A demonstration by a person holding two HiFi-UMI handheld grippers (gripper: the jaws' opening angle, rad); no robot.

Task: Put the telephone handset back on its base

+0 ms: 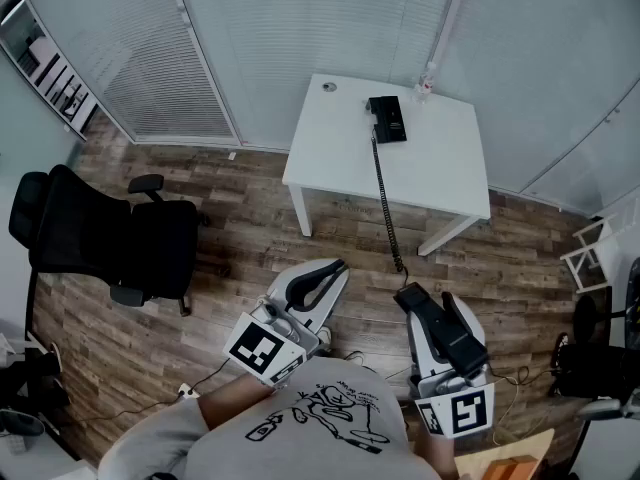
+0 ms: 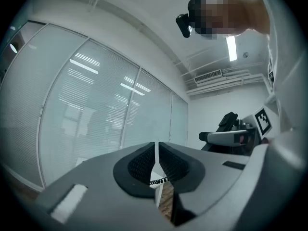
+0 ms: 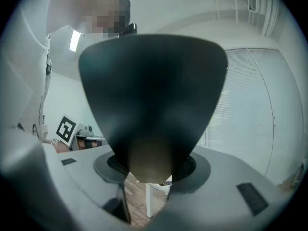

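Observation:
The black telephone base lies at the far edge of the white table. Its coiled cord runs off the table's front edge and down to the black handset, held well short of the table. My right gripper is shut on the handset, which fills the right gripper view between the pads. At lower left, my left gripper is shut with nothing in it. In the left gripper view its pads meet, and a bit of the cord shows beyond them.
A black office chair stands on the wood floor at the left. Blinds and glass walls close off the room behind the table. A small bottle stands at the table's back edge. A white stool is at the right.

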